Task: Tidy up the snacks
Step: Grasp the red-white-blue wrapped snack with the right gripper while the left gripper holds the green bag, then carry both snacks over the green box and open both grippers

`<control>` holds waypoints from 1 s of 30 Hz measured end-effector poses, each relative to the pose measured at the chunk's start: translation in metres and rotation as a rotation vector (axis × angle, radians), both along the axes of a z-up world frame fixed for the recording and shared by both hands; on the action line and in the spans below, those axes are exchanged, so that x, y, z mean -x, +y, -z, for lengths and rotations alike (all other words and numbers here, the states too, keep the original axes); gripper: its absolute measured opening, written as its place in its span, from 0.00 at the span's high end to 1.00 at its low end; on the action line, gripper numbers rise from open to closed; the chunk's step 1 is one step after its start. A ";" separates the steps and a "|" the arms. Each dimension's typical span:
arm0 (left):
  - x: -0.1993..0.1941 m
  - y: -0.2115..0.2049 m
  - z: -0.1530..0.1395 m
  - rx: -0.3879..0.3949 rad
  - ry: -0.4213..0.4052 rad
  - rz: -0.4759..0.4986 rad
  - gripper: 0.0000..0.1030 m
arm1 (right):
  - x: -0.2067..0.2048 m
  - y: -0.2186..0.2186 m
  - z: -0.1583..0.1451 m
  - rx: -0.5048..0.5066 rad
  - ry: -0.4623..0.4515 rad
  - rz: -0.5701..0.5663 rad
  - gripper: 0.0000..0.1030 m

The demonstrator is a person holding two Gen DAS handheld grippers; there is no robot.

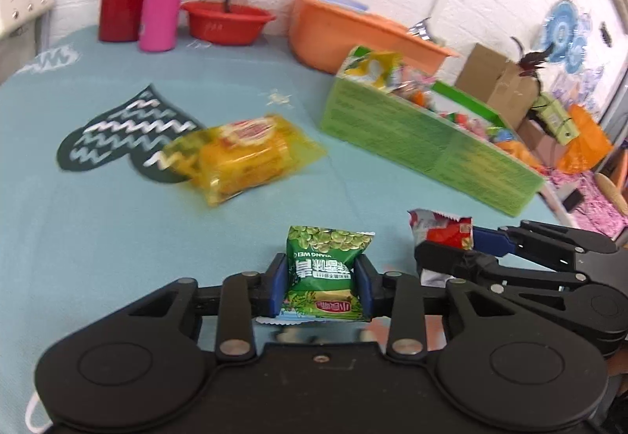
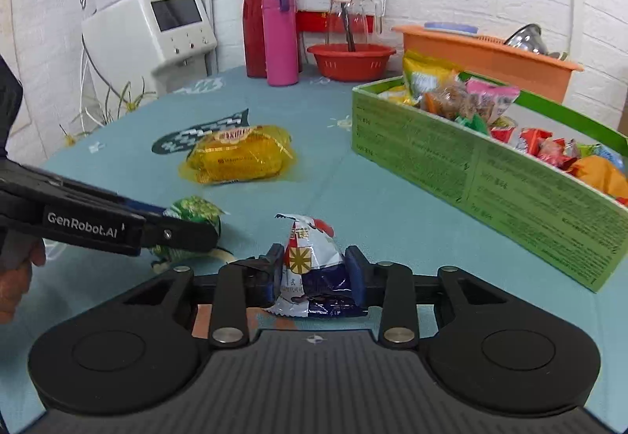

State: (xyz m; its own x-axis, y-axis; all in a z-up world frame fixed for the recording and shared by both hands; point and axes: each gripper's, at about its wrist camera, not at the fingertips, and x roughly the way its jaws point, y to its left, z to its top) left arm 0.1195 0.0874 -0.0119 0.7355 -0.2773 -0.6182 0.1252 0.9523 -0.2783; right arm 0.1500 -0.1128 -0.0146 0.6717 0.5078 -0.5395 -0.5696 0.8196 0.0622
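Note:
My left gripper point(image 1: 320, 285) is shut on a green pea snack packet point(image 1: 324, 273), its blue pads pressing both sides of the packet just above the blue tablecloth. In the right wrist view this gripper point(image 2: 188, 234) comes in from the left with the green packet point(image 2: 194, 210) between its fingers. My right gripper point(image 2: 316, 277) is shut on a white, red and blue snack packet point(image 2: 310, 261). That packet point(image 1: 439, 230) also shows in the left wrist view, at the right. A yellow biscuit pack point(image 2: 239, 157) lies further back on the cloth. The green snack box point(image 2: 482, 167) stands at the right, filled with several packets.
Along the wall stand a red jug point(image 2: 263, 30), a pink bottle point(image 2: 278, 41), a red basin point(image 2: 351, 61) and an orange tub point(image 2: 486, 53). A dark heart-shaped mat point(image 1: 121, 132) lies under the yellow pack's edge. A white appliance point(image 2: 153, 30) stands at the back left. A hand point(image 2: 15, 277) shows at the left edge.

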 end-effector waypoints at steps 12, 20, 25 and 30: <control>-0.041 -0.070 -0.081 0.012 -0.175 0.144 0.28 | 0.008 -0.068 -0.066 -0.145 -0.203 0.136 0.42; -0.116 -0.126 -0.082 -0.045 -0.154 0.147 0.28 | -0.029 -0.116 -0.075 -0.131 -0.240 0.283 0.42; -0.149 -0.139 -0.073 -0.067 -0.130 0.142 0.28 | -0.063 -0.133 -0.070 -0.119 -0.228 0.340 0.42; -0.167 -0.146 -0.065 -0.084 -0.114 0.152 0.28 | -0.085 -0.139 -0.061 -0.122 -0.223 0.364 0.41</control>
